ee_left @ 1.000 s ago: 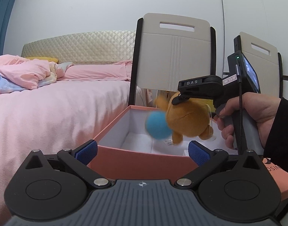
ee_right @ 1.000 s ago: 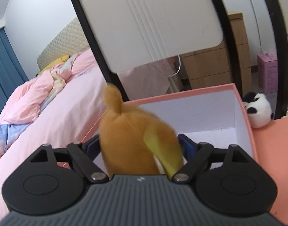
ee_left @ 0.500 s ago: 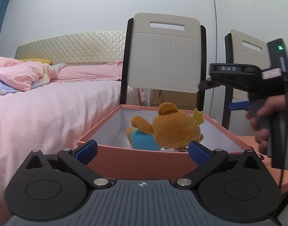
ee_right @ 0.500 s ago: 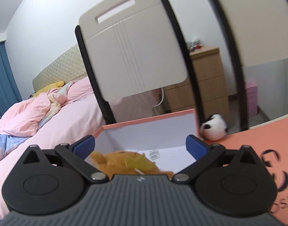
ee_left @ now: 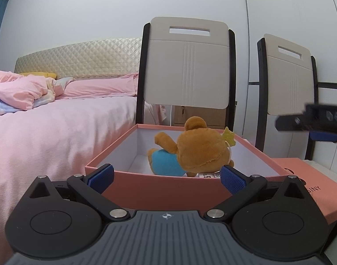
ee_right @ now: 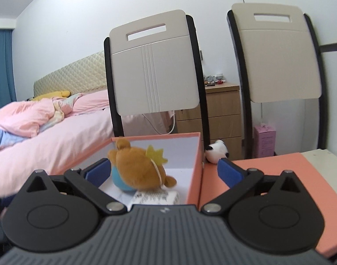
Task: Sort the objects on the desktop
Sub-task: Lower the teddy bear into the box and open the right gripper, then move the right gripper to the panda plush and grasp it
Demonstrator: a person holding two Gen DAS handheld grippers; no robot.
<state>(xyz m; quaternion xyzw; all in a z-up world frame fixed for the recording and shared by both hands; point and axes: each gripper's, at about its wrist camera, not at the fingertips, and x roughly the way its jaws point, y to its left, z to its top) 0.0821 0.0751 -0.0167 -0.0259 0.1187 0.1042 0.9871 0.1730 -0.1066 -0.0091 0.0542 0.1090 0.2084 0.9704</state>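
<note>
A brown plush bear (ee_left: 199, 150) with a blue body and a yellow star lies inside an open salmon-pink box (ee_left: 164, 187). It also shows in the right wrist view (ee_right: 137, 167), inside the same box (ee_right: 193, 165). My left gripper (ee_left: 166, 176) is open and empty, close in front of the box's near wall. My right gripper (ee_right: 164, 172) is open and empty, over the box's near right corner; it shows blurred at the right edge of the left wrist view (ee_left: 311, 121). A small panda plush (ee_right: 217, 153) lies behind the box, by the lid.
The flat pink box lid (ee_right: 278, 176) lies right of the box. Two beige chairs (ee_left: 188, 66) (ee_right: 276, 55) stand behind the table. A pink bed (ee_left: 47, 132) is at the left. A wooden drawer unit (ee_right: 221, 114) and a pink carton (ee_right: 264, 141) stand beyond the chairs.
My right gripper opened and let the bear drop into the box, then drew back to the right. The left gripper stayed open and shifted slightly.
</note>
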